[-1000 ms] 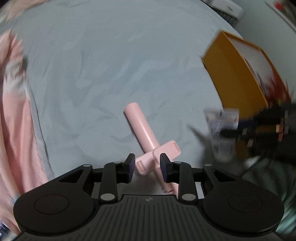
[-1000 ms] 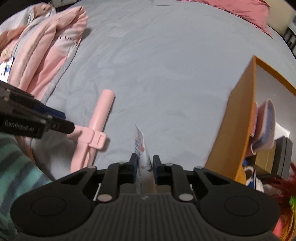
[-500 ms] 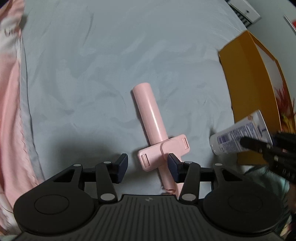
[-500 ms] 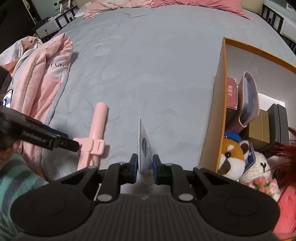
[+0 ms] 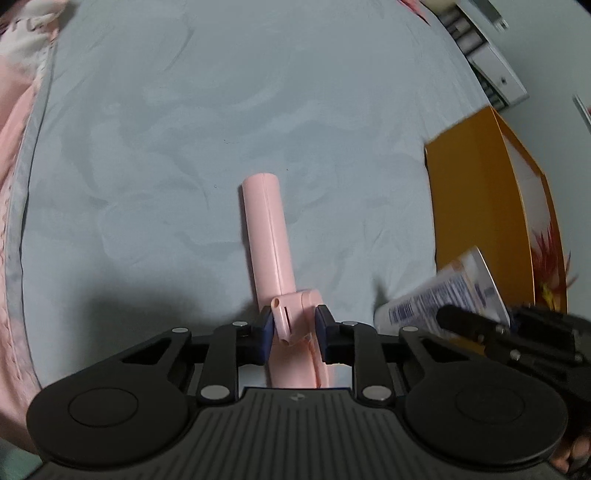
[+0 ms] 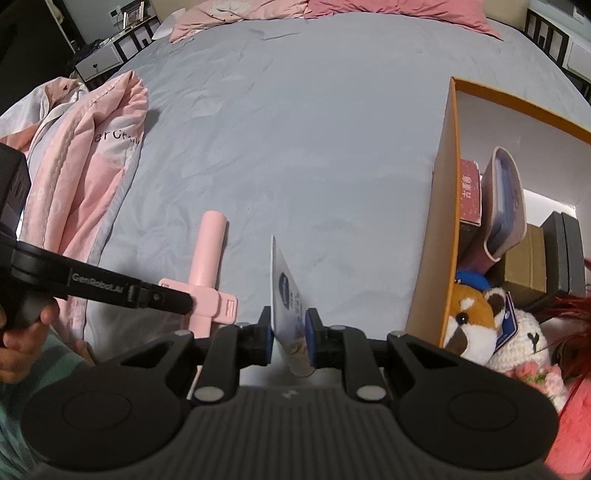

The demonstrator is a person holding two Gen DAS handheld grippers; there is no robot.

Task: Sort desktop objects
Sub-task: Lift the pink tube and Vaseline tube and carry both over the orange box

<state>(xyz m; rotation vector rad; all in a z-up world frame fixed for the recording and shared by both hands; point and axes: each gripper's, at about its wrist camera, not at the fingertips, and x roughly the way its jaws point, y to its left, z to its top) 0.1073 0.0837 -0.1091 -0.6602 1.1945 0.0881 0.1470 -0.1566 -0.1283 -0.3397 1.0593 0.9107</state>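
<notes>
A pink selfie stick (image 5: 266,236) with a phone clamp lies on the grey bedsheet. My left gripper (image 5: 294,326) is shut on its clamp end; the right wrist view shows the stick (image 6: 209,254) and the left gripper's fingers (image 6: 162,297) at the clamp. My right gripper (image 6: 289,330) is shut on a white and blue tube (image 6: 286,295), held above the sheet, left of the orange box (image 6: 441,206). The tube (image 5: 443,295) also shows at the right of the left wrist view.
The orange box (image 5: 476,206) holds plush toys (image 6: 476,317), books (image 6: 471,195), a pink case (image 6: 506,206) and dark boxes (image 6: 561,251). A pink and white quilt (image 6: 77,166) lies bunched at the left. Pink pillows (image 6: 314,7) lie at the far end.
My left gripper moved forward and closed on the stick's clamp, which turned on edge between the fingers. My right gripper has risen with the tube beside the box.
</notes>
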